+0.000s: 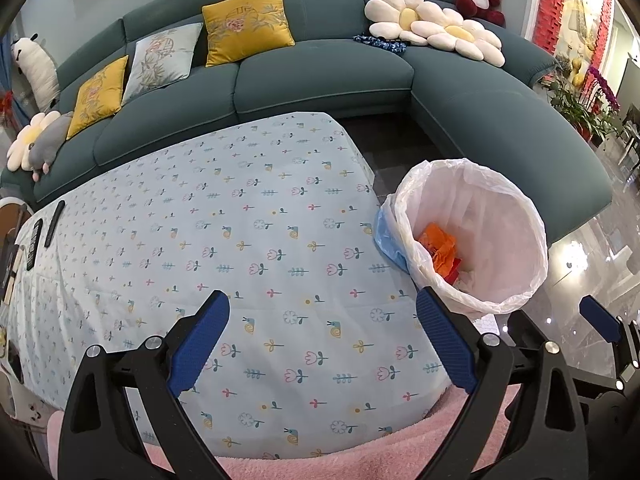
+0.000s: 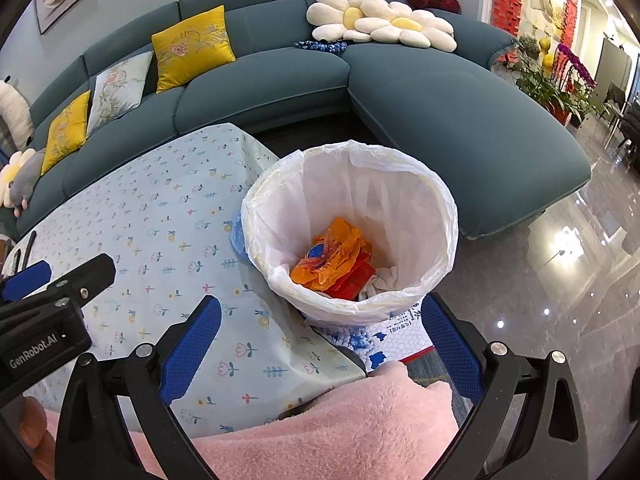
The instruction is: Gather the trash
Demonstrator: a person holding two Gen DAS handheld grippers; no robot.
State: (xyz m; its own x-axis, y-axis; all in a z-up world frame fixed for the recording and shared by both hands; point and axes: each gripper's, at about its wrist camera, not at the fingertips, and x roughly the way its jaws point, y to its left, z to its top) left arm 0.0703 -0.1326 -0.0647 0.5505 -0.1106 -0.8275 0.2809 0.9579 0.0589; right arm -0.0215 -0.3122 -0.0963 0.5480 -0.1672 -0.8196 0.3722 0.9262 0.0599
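Note:
A trash bin with a white liner [image 1: 500, 216] [image 2: 400, 184] stands on the floor at the table's right end. Inside lie orange and red wrappers [image 2: 336, 260] [image 1: 438, 248] and white crumpled tissue [image 2: 380, 280]. My left gripper [image 1: 322, 326] is open and empty above the flowered tablecloth [image 1: 240, 240], left of the bin. My right gripper [image 2: 320, 328] is open and empty, just in front of the bin at the table's corner. The left gripper also shows at the left edge of the right wrist view [image 2: 52, 280].
A teal corner sofa [image 1: 320, 76] with cushions and plush toys runs behind the table. Remote controls [image 1: 40, 232] lie at the table's far left. A pink fleece cloth [image 2: 340, 432] lies in the foreground. Glossy floor [image 2: 560, 300] and potted plants [image 2: 548, 84] are to the right.

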